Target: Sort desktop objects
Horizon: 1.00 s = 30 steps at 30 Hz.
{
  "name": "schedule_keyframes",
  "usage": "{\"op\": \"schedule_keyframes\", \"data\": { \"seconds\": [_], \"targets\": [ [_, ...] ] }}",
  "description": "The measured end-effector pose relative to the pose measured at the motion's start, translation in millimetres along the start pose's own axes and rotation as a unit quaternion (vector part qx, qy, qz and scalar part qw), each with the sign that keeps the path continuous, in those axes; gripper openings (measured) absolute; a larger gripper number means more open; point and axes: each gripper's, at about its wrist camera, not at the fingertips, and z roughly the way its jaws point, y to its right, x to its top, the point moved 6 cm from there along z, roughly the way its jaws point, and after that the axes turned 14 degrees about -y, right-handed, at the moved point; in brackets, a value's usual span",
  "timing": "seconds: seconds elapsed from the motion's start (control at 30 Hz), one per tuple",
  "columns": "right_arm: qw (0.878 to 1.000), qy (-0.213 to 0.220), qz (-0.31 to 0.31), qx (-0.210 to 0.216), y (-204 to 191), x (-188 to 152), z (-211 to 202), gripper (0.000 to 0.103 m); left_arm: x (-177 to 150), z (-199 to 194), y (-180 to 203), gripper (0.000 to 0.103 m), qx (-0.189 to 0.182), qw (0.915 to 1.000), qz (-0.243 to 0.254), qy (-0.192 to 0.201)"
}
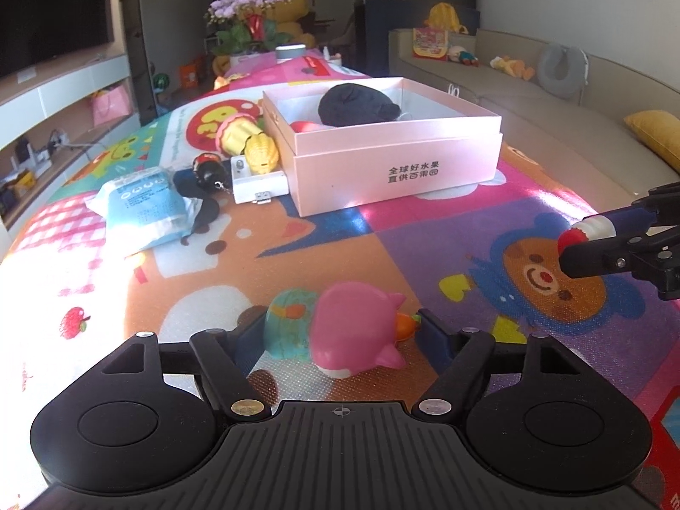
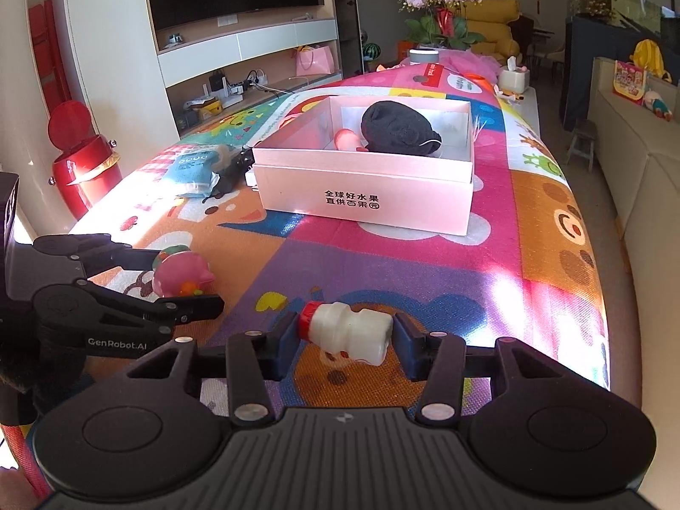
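My left gripper (image 1: 335,331) is shut on a pink pig toy (image 1: 352,331) with a teal part, close over the colourful mat; it also shows in the right wrist view (image 2: 180,278). My right gripper (image 2: 345,331) is shut on a small white bottle with a red cap (image 2: 346,331), held sideways just above the mat; the bottle also shows at the right edge of the left wrist view (image 1: 593,229). An open pink box (image 1: 425,170) stands further back, holding a black cloth (image 1: 357,104) and a pink item.
Left of the box lie a blue packet (image 1: 142,206), a dark toy (image 1: 208,168), a white case (image 1: 257,185) and a yellow toy (image 1: 255,144). A sofa (image 1: 573,127) runs along the right. A red bin (image 2: 83,161) stands beyond the mat's left edge.
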Motion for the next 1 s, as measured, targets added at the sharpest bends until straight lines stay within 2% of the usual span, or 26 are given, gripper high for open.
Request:
{"op": "schedule_keyframes", "data": {
  "seconds": [0.17, 0.33, 0.4, 0.5, 0.63, 0.73, 0.8, 0.83, 0.9, 1.0],
  "targets": [
    [1.000, 0.005, -0.024, 0.001, -9, -6, -20, 0.047, -4, -29, 18, 0.077, 0.005, 0.9986, 0.040, 0.034],
    [0.998, 0.032, -0.049, -0.001, -18, 1, -52, 0.047, 25, -70, 23, 0.075, 0.000, 0.9933, 0.055, 0.102],
    [0.997, 0.053, -0.051, 0.000, -18, 14, -69, 0.047, 46, -80, 24, 0.076, 0.006, 0.9895, 0.068, 0.128],
    [0.994, 0.098, -0.048, -0.007, -10, 50, -96, 0.047, 87, -85, 24, 0.076, 0.025, 0.9832, 0.076, 0.164],
    [0.989, 0.143, -0.023, -0.021, 11, 115, -108, 0.047, 148, -63, 21, 0.079, 0.012, 0.9799, 0.050, 0.193],
    [0.989, 0.144, -0.004, -0.035, 27, 160, -90, 0.048, 172, -33, 13, 0.094, 0.004, 0.9855, 0.028, 0.168],
    [0.990, 0.137, 0.023, -0.036, 42, 181, -71, 0.058, 165, -23, 2, 0.095, -0.007, 0.9890, 0.002, 0.148],
    [0.990, 0.135, 0.037, -0.034, 49, 185, -65, 0.058, 155, -20, -3, 0.096, -0.009, 0.9902, -0.007, 0.139],
    [0.990, 0.126, 0.064, -0.025, 62, 179, -52, 0.060, 129, -16, -10, 0.098, -0.001, 0.9925, -0.013, 0.122],
    [0.989, 0.110, 0.099, -0.020, 71, 141, -31, 0.068, 87, -4, -14, 0.101, -0.001, 0.9953, -0.020, 0.095]
  ]
}}
